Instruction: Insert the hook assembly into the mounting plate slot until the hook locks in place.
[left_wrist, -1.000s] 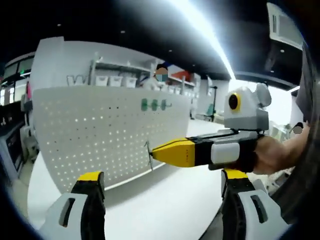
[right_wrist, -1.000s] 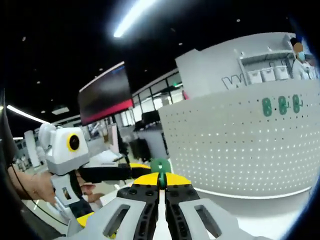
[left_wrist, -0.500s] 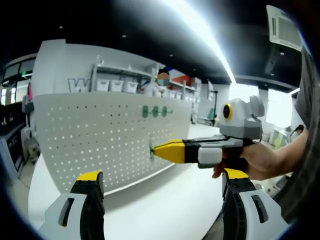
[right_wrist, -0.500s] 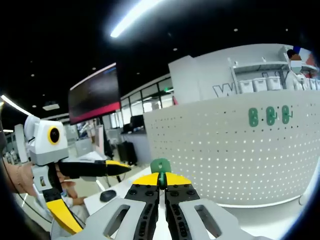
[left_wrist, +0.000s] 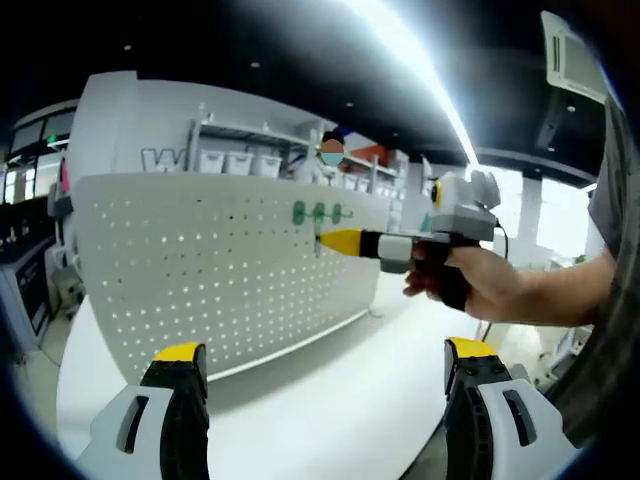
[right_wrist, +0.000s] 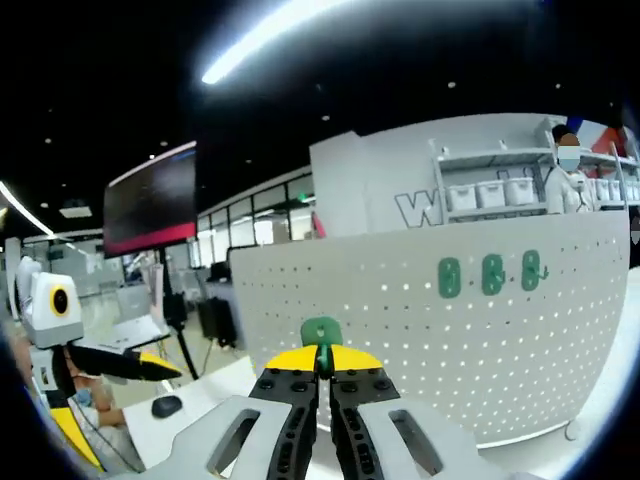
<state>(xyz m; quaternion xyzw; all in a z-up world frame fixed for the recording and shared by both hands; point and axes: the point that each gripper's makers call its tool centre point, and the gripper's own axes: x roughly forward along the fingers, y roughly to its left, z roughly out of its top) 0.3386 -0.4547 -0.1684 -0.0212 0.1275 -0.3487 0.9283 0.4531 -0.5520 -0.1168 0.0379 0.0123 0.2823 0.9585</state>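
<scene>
Right tool (right_wrist: 322, 372) pinches green hook (right_wrist: 321, 333) (lower part hidden); left tool (left_wrist: 325, 365) gapes empty.

- The green hook (right_wrist: 321, 331) shows just its top above the right gripper's (right_wrist: 321, 368) pinching tips; the rest is hidden
- In the left gripper view it is too small to make out against the pegboard (left_wrist: 210, 270)
- The left gripper (right_wrist: 60, 345) is cut off at the picture's left edge

Behind the pegboard stands a white shelf unit (right_wrist: 500, 175) carrying a row of white bins (right_wrist: 490, 193), with a person (right_wrist: 568, 180) beside it. A long ceiling light (left_wrist: 420, 70) runs overhead. A dark wall screen (right_wrist: 150, 200) hangs above a computer mouse (right_wrist: 166, 406) lying on a white side table (right_wrist: 190, 415).
</scene>
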